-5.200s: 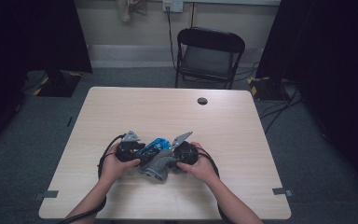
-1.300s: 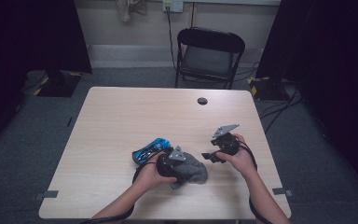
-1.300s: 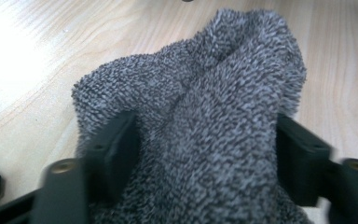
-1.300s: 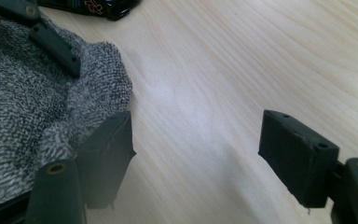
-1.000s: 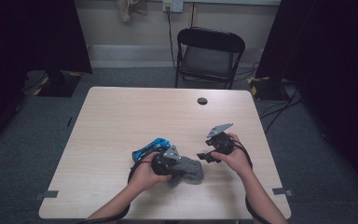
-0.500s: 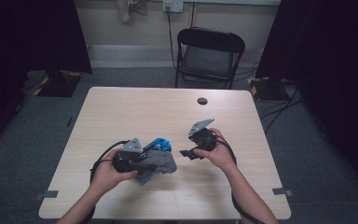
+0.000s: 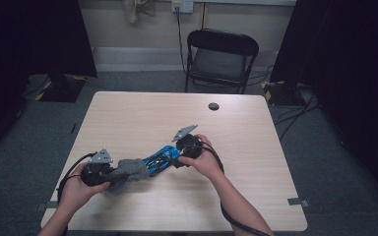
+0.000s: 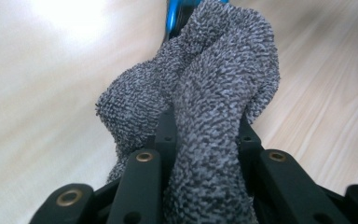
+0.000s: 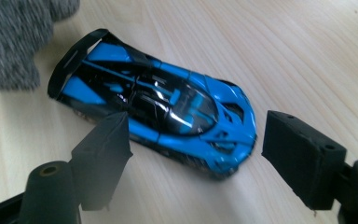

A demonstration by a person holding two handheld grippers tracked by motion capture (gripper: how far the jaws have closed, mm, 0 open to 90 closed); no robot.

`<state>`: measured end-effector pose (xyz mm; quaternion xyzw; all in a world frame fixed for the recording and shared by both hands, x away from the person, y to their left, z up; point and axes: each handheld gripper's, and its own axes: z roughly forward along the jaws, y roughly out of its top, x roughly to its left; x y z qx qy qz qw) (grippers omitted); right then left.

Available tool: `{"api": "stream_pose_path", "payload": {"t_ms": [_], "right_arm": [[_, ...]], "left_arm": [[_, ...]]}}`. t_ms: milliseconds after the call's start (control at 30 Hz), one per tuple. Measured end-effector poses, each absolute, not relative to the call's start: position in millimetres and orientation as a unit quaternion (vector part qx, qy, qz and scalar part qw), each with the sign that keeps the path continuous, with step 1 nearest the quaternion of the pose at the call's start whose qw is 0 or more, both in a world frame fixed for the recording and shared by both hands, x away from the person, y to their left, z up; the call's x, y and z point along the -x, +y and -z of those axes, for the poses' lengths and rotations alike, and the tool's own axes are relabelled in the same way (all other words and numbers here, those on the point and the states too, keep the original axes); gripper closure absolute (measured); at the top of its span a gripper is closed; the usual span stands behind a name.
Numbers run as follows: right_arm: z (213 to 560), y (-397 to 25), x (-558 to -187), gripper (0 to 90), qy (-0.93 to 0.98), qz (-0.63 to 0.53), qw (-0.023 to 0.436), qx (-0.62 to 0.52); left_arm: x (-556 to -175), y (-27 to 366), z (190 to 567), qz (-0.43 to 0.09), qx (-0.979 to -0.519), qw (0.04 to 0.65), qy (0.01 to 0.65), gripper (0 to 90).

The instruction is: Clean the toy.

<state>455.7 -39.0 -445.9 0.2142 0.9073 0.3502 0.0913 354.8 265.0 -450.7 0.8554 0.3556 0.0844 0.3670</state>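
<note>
A blue and black toy car [image 7: 160, 158] [image 9: 168, 116] lies on the wooden table [image 7: 142, 118], near its middle front. My right gripper [image 7: 177, 160] [image 9: 193, 154] stands open just over the car's nose, one jaw on each side of it, not touching. A grey knitted cloth [image 7: 128, 171] [image 8: 205, 98] lies at the car's tail end. My left gripper [image 7: 109, 174] [image 8: 205, 140] is shut on the cloth, which bunches up between the jaws and hides the fingertips. A strip of the blue car [image 8: 172, 18] shows past the cloth.
A small black disc [image 7: 213, 106] lies on the table toward the far right. A black folding chair [image 7: 220, 59] stands behind the far edge. Cables trail from both grippers across the front of the table.
The left gripper has dragged the cloth leftward off the car. The right gripper has come in from the right and down to the car's nose.
</note>
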Motion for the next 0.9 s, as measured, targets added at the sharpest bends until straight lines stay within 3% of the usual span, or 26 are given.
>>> {"api": "stream_pose_path", "payload": {"t_ms": [267,333,467,533,900], "right_arm": [[462,-8,-460,23.8,0.909,-0.356,0.072,-0.206],[464,-3,-460,23.7,0.908,-0.358,0.070,-0.205],[466,1,-461,23.0,0.910,-0.355,0.064,-0.202],[467,1,-462,22.8,0.908,-0.360,0.062,-0.205],[472,11,-458,14.6,0.908,-0.362,0.071,-0.197]], "left_arm": [[-357,266,473,-0.084,-0.868,0.343,0.347,66.6],[-357,266,475,-0.080,-0.867,0.347,0.349,59.2],[-359,260,476,-0.078,-0.867,0.346,0.351,36.1],[-360,256,475,-0.092,-0.870,0.342,0.342,29.7],[-370,243,481,-0.089,-0.864,0.354,0.347,22.4]]}}
